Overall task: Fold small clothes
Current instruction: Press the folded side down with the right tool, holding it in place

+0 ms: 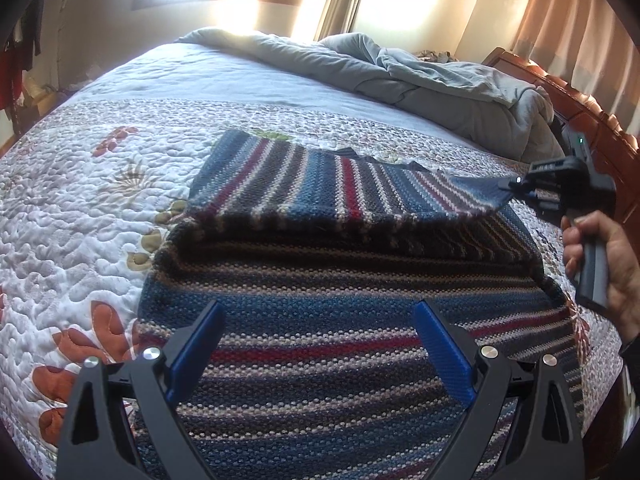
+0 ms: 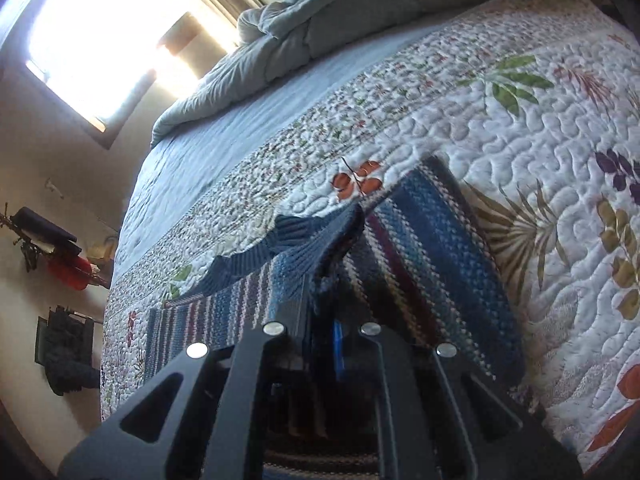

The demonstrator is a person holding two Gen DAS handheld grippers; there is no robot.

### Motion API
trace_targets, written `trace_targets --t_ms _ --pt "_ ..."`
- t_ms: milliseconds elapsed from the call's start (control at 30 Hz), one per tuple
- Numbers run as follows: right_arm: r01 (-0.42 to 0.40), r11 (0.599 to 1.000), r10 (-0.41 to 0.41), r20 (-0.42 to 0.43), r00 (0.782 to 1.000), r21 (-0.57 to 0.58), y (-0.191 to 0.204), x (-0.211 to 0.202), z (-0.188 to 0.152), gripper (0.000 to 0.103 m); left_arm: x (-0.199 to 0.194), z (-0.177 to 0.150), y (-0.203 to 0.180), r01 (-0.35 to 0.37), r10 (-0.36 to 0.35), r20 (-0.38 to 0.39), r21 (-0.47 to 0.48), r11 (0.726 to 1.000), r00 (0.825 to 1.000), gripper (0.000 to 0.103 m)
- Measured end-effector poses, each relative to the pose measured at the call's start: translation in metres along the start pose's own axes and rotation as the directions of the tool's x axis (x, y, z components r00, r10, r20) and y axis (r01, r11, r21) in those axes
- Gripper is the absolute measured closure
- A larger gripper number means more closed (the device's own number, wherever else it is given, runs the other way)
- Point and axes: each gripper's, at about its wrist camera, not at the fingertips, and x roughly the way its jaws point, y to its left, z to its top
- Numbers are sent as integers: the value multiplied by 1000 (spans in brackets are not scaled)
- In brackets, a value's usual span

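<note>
Right tongs (image 1: 516,188) clamped on ribbed corner of striped knit (image 1: 340,280), lifted at 3 o'clock. Left tongs (image 1: 320,344) wide, empty, above knit's near half on bed quilt (image 1: 80,208). We judge thin pinch may slip; unpinned lower layer could drag, skewing fold.
</note>
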Motion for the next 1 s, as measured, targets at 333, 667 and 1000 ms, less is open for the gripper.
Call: trace_targets --t_ms 333,667,1000 --pt "-78 984 93 -86 992 162 -47 13 -24 89 4 -2 -5 -4 4 -10 14 1000 1000 8" --pt "-94 983 124 -190 974 159 -38 35 10 56 7 -5 -9 -1 1 -11 23 1000 1000 8" --pt "56 988 -64 -45 997 -147 2 17 13 97 10 -6 -14 -7 7 -5 34 999 1000 8"
